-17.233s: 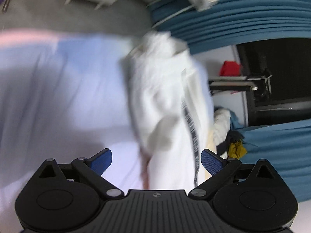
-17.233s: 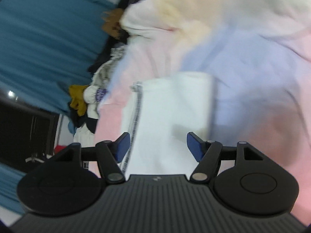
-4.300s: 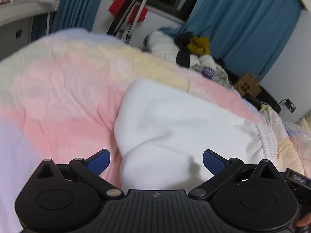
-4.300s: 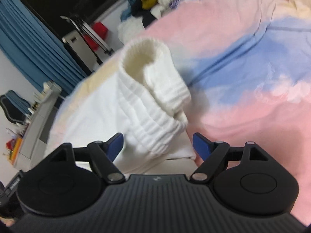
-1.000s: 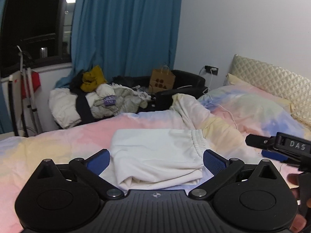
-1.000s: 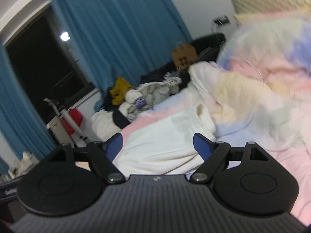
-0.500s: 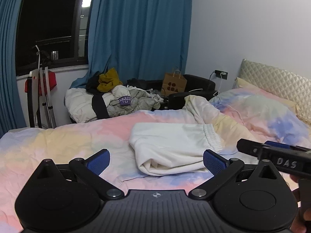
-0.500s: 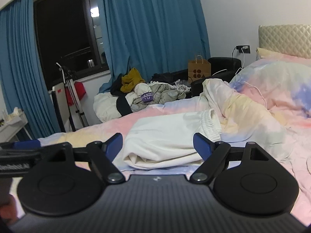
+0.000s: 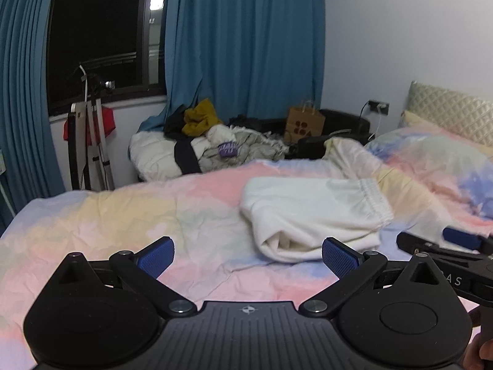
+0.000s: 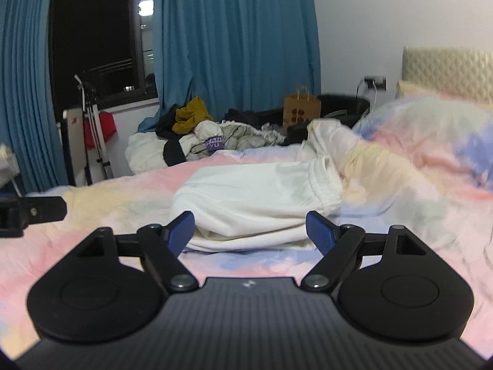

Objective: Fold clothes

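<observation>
A white garment with an elastic waistband lies folded in a thick stack on the pastel bedspread. It also shows in the right wrist view, straight ahead. My left gripper is open and empty, held above the bed, to the left of the garment and back from it. My right gripper is open and empty, back from the garment's near edge. The right gripper's blue fingertip shows at the right edge of the left wrist view.
A heap of unfolded clothes lies beyond the bed's far side under the blue curtains. A brown paper bag and a dark chair stand by the wall. A crumpled duvet and pillow lie at the right.
Both grippers have drawn back from the folded garment and levelled out. The left view has shifted left, so the garment now sits further right. The garment has not moved.
</observation>
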`<state>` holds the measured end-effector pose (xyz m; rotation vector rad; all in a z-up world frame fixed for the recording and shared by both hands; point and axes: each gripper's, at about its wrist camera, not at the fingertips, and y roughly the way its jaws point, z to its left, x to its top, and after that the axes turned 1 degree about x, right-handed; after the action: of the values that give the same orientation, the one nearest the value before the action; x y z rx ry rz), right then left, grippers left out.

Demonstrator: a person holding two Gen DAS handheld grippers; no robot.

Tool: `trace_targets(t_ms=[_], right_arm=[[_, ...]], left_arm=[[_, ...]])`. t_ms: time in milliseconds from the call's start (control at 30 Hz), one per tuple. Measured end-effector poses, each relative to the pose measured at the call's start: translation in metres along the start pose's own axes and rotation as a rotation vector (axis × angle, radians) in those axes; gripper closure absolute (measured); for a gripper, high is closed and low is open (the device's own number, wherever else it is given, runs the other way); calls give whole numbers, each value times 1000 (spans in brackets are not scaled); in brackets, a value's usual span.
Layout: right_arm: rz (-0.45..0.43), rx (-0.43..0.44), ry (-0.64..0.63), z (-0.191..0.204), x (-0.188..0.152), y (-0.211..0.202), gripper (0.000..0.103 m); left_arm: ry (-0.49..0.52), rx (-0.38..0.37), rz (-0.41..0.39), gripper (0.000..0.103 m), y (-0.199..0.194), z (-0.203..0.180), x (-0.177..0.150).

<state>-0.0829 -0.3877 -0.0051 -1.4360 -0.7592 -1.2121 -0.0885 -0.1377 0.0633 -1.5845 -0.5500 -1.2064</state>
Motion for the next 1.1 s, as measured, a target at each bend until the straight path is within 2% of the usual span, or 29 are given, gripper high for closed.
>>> trace_targets(t_ms=[100, 300, 1100], right_arm=[[25, 14, -16, 3, -6, 10, 22], [63, 17, 35, -5, -6, 22, 22], [51, -23, 27, 2, -9, 17, 22]], left_arm=[[11, 14, 27, 0, 10, 0, -8], [19, 31, 60, 0, 21, 0, -19], [19, 47, 36, 0, 8, -1, -23]])
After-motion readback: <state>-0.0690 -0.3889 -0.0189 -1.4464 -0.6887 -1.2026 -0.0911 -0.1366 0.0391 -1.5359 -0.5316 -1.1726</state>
